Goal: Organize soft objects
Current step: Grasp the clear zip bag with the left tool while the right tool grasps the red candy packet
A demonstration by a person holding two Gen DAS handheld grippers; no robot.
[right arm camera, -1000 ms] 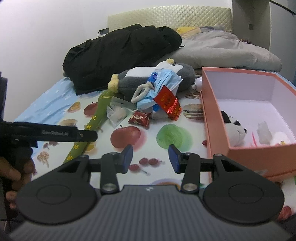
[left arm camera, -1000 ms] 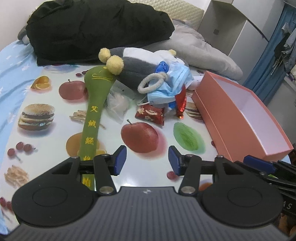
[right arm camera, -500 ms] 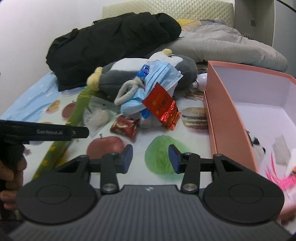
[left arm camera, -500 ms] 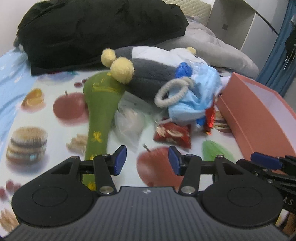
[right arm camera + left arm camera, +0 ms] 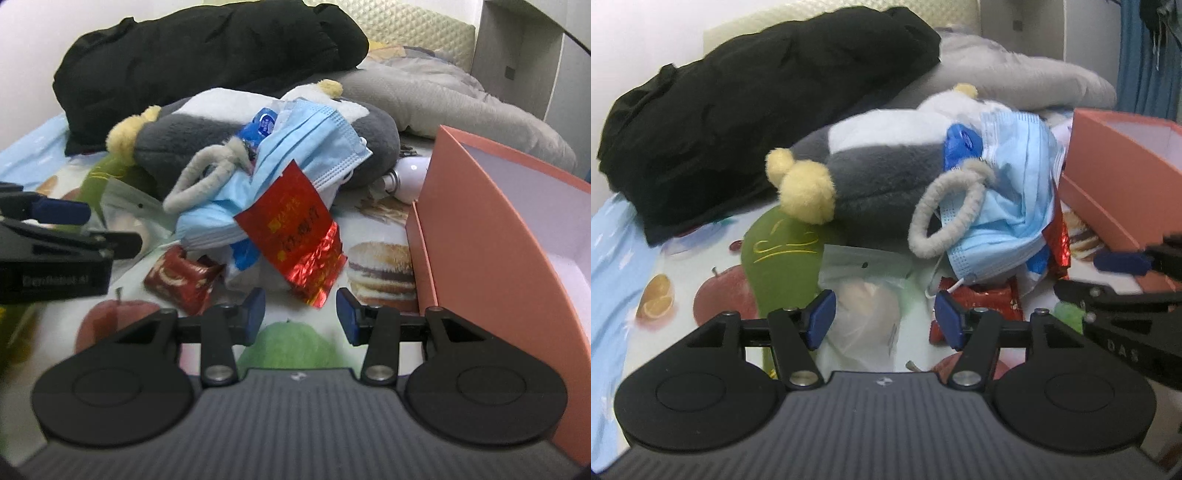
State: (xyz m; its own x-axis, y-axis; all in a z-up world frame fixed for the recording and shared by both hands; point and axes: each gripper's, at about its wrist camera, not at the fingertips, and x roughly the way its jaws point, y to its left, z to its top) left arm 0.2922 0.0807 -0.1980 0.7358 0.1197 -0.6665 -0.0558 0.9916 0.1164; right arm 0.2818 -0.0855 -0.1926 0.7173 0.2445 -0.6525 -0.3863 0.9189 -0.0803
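Observation:
A pile of soft things lies on the fruit-print cloth: a grey and white plush [image 5: 882, 173] [image 5: 207, 122] with yellow pom-poms, a blue face mask [image 5: 1008, 206] [image 5: 306, 147], a grey fuzzy loop [image 5: 945, 214] [image 5: 203, 177], a green plush stick [image 5: 779, 266] and a red foil packet [image 5: 299, 236]. My left gripper [image 5: 882, 317] hovers just in front of a clear plastic bag [image 5: 864, 317]; its jaws are opening and touch nothing. My right gripper [image 5: 299, 310] stands open below the red foil packet, holding nothing. The pink box [image 5: 491, 236] [image 5: 1119, 166] is on the right.
A black jacket [image 5: 757, 110] and a grey pillow [image 5: 461, 107] lie behind the pile. A small red snack packet [image 5: 181, 277] lies in front of the mask. Each gripper shows at the edge of the other's view. A white bottle [image 5: 410, 173] lies beside the box.
Both grippers have moved forward and down, closer to the pile, which now fills the views. The left jaws stand wider apart than before. The right jaws keep the same gap.

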